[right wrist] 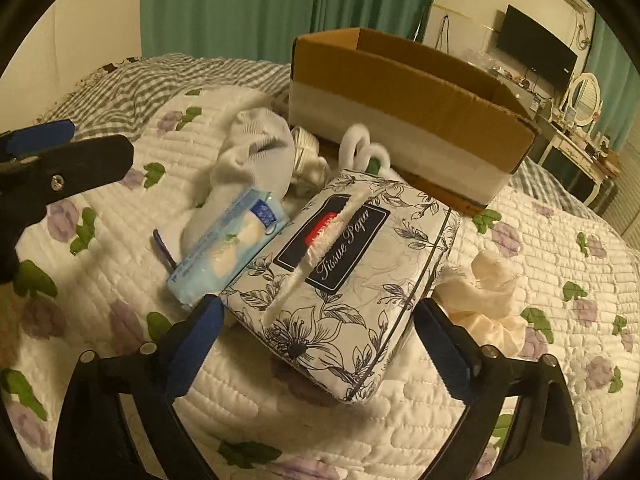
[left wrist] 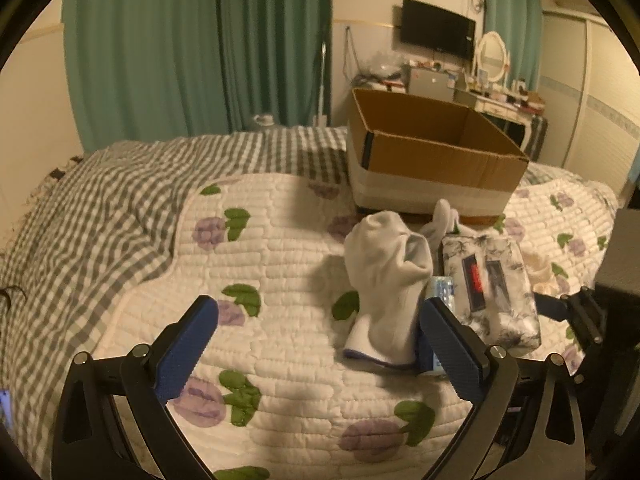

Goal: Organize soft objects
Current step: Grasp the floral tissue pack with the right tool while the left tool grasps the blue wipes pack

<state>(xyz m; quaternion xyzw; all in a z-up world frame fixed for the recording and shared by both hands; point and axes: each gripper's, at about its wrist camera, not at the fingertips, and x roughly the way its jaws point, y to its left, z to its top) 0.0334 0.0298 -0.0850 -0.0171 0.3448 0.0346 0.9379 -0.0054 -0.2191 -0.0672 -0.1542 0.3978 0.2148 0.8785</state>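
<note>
A white sock point(left wrist: 384, 280) lies on the floral quilt point(left wrist: 280, 240), just ahead of my open left gripper point(left wrist: 320, 320), nearer its right finger. Beside it are a light blue wipes pack point(right wrist: 228, 248) and a floral tissue pack point(right wrist: 352, 268). My open right gripper point(right wrist: 316, 320) straddles the near end of the tissue pack without touching it. A cream cloth point(right wrist: 488, 296) lies right of the pack. The sock also shows in the right wrist view point(right wrist: 244, 168). An open cardboard box point(left wrist: 432, 152) stands behind the pile.
A grey checked blanket point(left wrist: 100, 200) covers the bed's left side. More white soft items point(right wrist: 360, 148) lie by the box's base. Green curtains, a wall TV and a cluttered dressing table point(left wrist: 504, 96) stand beyond the bed.
</note>
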